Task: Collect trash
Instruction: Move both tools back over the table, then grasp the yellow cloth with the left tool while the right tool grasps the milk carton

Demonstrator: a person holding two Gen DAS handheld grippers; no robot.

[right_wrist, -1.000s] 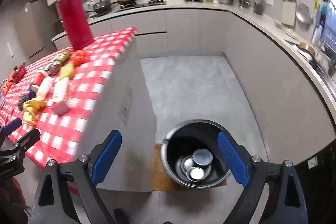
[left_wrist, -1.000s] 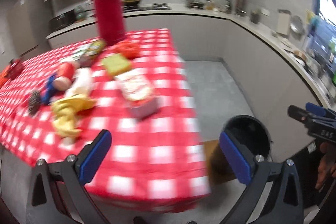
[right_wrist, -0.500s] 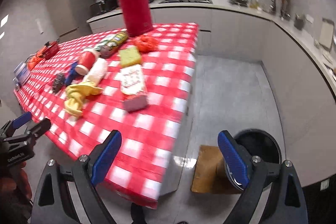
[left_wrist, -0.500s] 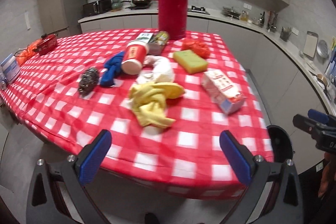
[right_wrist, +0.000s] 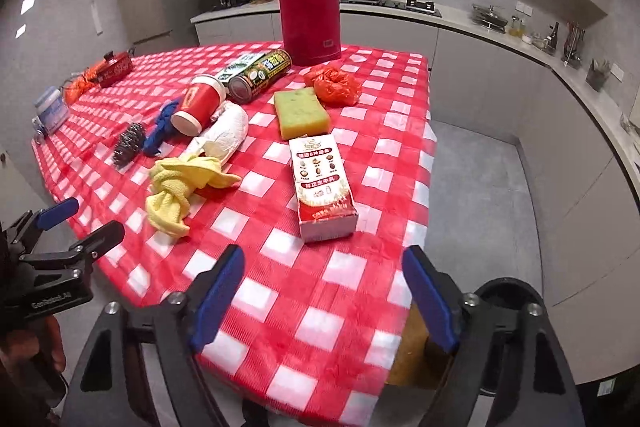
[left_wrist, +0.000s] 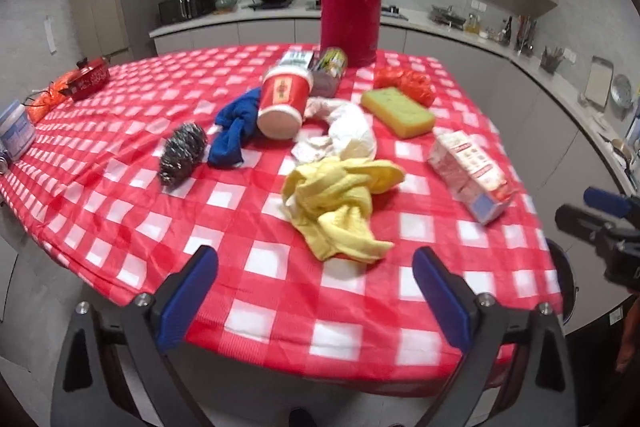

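Red and white squares cover the bench [left_wrist: 120, 219]. Right in the middle lies a yellow cloth [left_wrist: 340, 203]. Just behind the yellow cloth is a white crumpled paper [left_wrist: 348, 131], and behind that a red cup [left_wrist: 284, 99] on its side. To the right of the yellow cloth lies a milk box [right_wrist: 324, 187]. The left gripper [left_wrist: 316, 291] and the right gripper [right_wrist: 324, 291] hang over the near edge, in front of the yellow cloth. Both have fingers wide apart, closing a little, with nothing between them.
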